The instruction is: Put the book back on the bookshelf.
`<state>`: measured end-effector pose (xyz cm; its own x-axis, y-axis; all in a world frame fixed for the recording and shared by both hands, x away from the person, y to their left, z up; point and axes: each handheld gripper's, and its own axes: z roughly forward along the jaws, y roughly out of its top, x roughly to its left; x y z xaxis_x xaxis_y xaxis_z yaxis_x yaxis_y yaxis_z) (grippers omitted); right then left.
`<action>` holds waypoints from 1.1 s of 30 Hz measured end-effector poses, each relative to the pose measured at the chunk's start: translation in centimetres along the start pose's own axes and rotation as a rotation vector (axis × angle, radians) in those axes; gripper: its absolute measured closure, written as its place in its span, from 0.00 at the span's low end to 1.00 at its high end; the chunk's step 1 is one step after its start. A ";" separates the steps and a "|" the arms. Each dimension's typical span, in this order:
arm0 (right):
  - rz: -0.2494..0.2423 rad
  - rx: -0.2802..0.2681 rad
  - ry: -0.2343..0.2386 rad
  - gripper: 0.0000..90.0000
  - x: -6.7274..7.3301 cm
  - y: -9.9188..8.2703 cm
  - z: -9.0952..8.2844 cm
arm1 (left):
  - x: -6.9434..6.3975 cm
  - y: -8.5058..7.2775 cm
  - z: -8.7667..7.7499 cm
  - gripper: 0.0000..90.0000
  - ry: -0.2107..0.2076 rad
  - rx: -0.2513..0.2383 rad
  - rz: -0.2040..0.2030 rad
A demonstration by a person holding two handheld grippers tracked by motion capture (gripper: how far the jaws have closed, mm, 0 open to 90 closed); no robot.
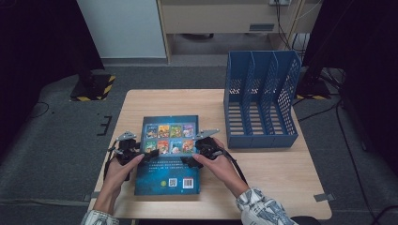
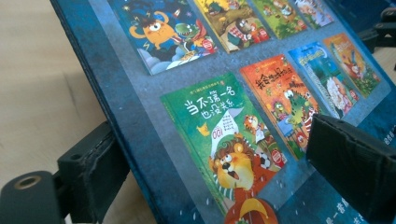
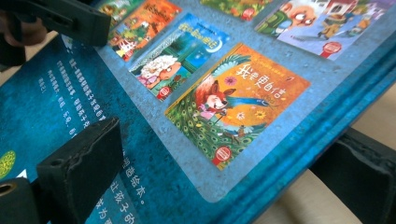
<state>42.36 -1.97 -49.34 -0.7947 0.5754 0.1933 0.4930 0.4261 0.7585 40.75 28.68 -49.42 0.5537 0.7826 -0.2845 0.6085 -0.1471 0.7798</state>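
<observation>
A blue picture book point(image 1: 169, 161) lies back cover up near the table's front edge, with rows of small cover pictures point(image 2: 233, 135) printed on it. My left gripper point(image 1: 141, 157) holds its left edge: one jaw lies under the edge and the other presses on the cover, so the gripper point(image 2: 222, 170) is shut on the book. My right gripper point(image 1: 190, 159) grips the opposite edge the same way, and it point(image 3: 224, 172) has one pad on the cover and one beneath. A hand holds each gripper.
A blue three-slot file rack point(image 1: 260, 101) stands on the wooden table point(image 1: 277, 183) at the back right, its open front toward me. Bare tabletop lies between the book and the rack. Grey floor surrounds the table.
</observation>
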 end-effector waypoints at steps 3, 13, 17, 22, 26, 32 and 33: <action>-0.015 -0.014 -0.012 0.07 -0.1 0.9 -0.6 | -0.3 0.9 -0.4 0.15 0.008 -0.036 0.007; -0.007 0.017 -0.031 0.10 -0.8 2.4 -1.4 | -0.9 2.3 -0.4 0.18 0.015 -0.011 0.021; -0.014 0.004 -0.048 0.12 -0.9 3.1 -1.8 | -1.2 3.0 -0.6 0.18 0.033 -0.021 0.032; -0.020 -0.016 -0.082 0.16 -1.1 4.4 -2.3 | -1.3 4.4 -0.9 0.18 0.056 -0.022 0.054; -0.031 -0.037 -0.111 0.19 -1.2 5.5 -2.7 | -1.5 5.5 -1.3 0.20 0.083 -0.040 0.080; -0.051 -0.051 -0.130 0.24 -1.3 6.8 -3.3 | -1.8 6.4 -2.1 0.24 0.097 -0.056 0.105; -0.059 -0.055 -0.134 0.25 -1.2 7.1 -3.4 | -1.8 6.5 -2.3 0.24 0.100 -0.058 0.108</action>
<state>45.63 -2.04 -42.04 -0.7653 0.6403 0.0658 0.4241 0.4248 0.7998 42.41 27.65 -42.53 0.5533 0.8207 -0.1422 0.5130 -0.2013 0.8345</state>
